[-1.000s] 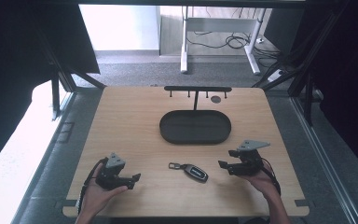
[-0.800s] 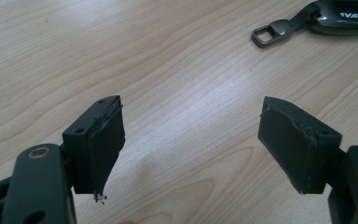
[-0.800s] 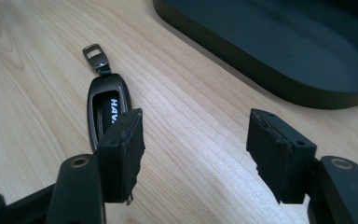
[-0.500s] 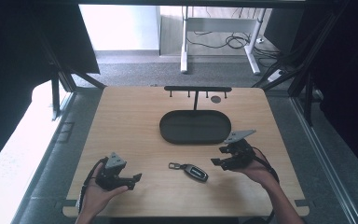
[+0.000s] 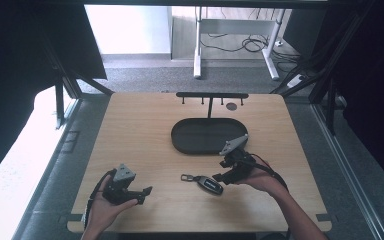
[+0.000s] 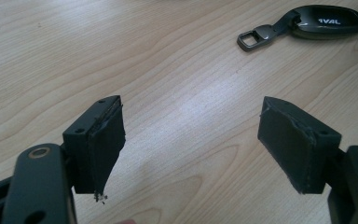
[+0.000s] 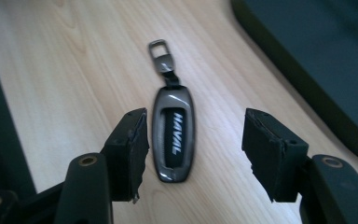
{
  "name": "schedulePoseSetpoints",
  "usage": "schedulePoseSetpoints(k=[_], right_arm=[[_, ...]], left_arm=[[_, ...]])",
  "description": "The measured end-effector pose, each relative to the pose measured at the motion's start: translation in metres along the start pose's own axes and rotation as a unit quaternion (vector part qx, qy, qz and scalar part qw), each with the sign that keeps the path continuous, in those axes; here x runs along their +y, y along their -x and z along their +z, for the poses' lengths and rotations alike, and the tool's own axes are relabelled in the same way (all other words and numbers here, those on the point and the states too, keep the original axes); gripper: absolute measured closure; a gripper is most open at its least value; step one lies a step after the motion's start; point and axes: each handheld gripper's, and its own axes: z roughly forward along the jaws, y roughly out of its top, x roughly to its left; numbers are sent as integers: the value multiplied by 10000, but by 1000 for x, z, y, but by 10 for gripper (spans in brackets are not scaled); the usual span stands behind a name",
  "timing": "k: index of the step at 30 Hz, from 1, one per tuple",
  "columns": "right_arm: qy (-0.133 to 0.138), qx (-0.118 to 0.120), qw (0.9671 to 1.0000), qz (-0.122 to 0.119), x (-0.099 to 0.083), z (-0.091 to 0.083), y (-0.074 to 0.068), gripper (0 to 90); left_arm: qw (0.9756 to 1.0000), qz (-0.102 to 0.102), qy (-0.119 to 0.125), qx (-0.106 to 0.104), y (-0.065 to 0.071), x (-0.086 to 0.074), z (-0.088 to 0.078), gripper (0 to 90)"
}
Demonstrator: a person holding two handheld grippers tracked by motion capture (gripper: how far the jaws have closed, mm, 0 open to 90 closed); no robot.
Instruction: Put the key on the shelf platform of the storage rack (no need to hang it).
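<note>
Reaching for the key fob point(image 7: 172, 139), your right tongs point(image 7: 193, 154) are the pair to use: the fob lies on the tabletop point(image 5: 140, 135) directly ahead of them, partly between the 2 spread jaws and closer to the jaw at the left of the right gripper view. Those jaws stand wide apart and hold nothing. The fob's long axis runs almost straight away from the right tongs, with the metal loop point(image 7: 158, 48) at the far end and the lettered body at the near end, so the jaws already sit across its narrow width. Judging from that, a short drop and a slight shift toward the left-hand jaw's side should centre it before you close.

Your left tongs point(image 6: 191, 149) are also wide open and empty, hovering low over bare wood. From them the fob point(image 6: 328, 21) lies well ahead and off to the right, lying crosswise to their line, so they are the farther pair.

Beyond the right tongs, just to the right of the fob, sits the dark oval tray point(image 5: 180, 137), near enough that a wide swing could clip its rim.
</note>
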Motion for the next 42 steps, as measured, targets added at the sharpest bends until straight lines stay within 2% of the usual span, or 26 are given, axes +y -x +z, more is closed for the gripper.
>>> schedulePoseSetpoints(k=[6,12,15,18,24,25,28,34,42], right_arm=[[-137,93,9998,-110,11,7,-6,412],[-387,269,9983,-337,22,22,-17,407],[-648,257,9966,-436,26,35,-23,378],[-822,170,9956,-424,26,44,-20,376],[-971,102,9945,-386,26,53,-16,377],[-1085,59,9933,-388,25,57,-15,377],[-1193,7,9922,-353,24,65,-13,375],[-1311,-42,9910,-277,19,77,-8,371],[-1375,-22,9903,-202,14,84,-4,373]], left_arm=[[10000,9,32,5,-2,0,-3,232],[10000,43,19,-25,-1,0,-4,237],[10000,34,18,-10,-2,-1,-4,238],[10000,9,54,16,-2,-1,-5,240],[9999,10,97,32,-4,-1,-8,241],[10000,9,87,25,-4,-1,-7,241],[10000,17,58,27,-3,-1,-6,240],[9999,-23,134,83,-4,-1,-8,242],[9999,-4,106,82,-3,-2,-6,242]])
